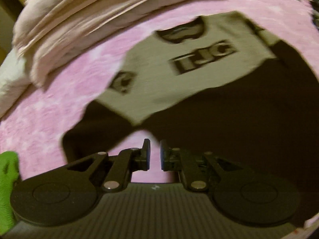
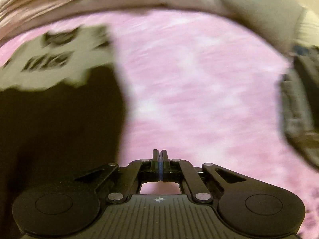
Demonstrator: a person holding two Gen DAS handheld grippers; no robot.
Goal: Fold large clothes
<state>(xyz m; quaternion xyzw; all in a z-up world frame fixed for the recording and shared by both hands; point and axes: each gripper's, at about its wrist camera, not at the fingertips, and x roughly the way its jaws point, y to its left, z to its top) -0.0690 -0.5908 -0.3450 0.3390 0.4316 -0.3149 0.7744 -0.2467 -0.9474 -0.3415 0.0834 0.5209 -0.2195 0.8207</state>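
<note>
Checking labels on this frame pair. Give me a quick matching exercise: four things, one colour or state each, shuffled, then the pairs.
Things:
1. blanket
2. shirt
3. right gripper
4. left gripper

Colour or state:
A. jaws pressed together, nothing between
B. pink, mottled
C. beige top with dark lettering, dark lower part
D. narrow gap between the pads, nothing in it

Pairs: 1-B, 2-C, 3-A, 4-D

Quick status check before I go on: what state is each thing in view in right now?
Left gripper: jaws slightly apart, holding nothing.
Right gripper: shut, empty.
Shirt: spread on the pink blanket, print up, not yet folded.
Beige bedding: bunched at the far edge.
</note>
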